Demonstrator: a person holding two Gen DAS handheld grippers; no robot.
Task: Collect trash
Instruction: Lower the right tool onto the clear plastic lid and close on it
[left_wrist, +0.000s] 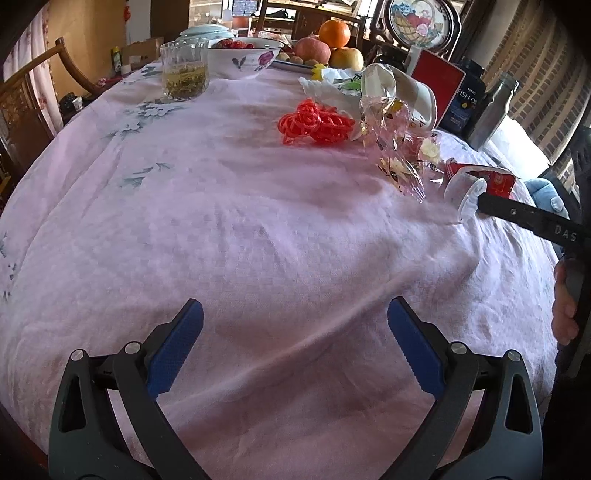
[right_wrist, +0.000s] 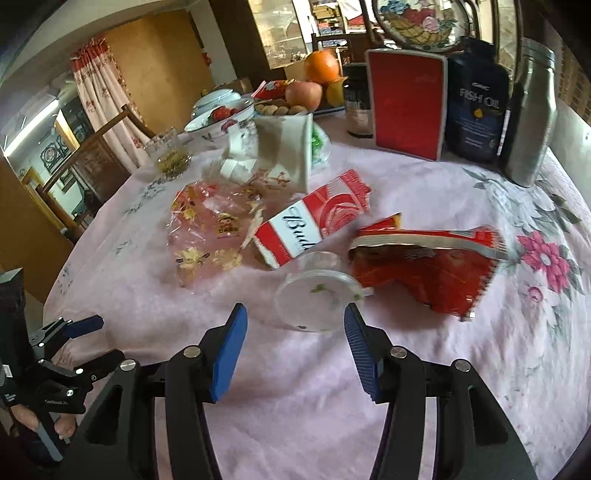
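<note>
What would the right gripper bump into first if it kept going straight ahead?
Probably the clear plastic cup lying on its side, right ahead of the open right gripper. Behind it sits the red snack bag. Depth is hard to judge.

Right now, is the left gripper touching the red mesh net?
Apart. The left wrist view shows bare tablecloth between the left gripper, jaws open, and the red mesh net.

Ahead of the right tool, the table in pink floral cloth bears a clear plastic cup, red wrappers, cellophane.
</note>
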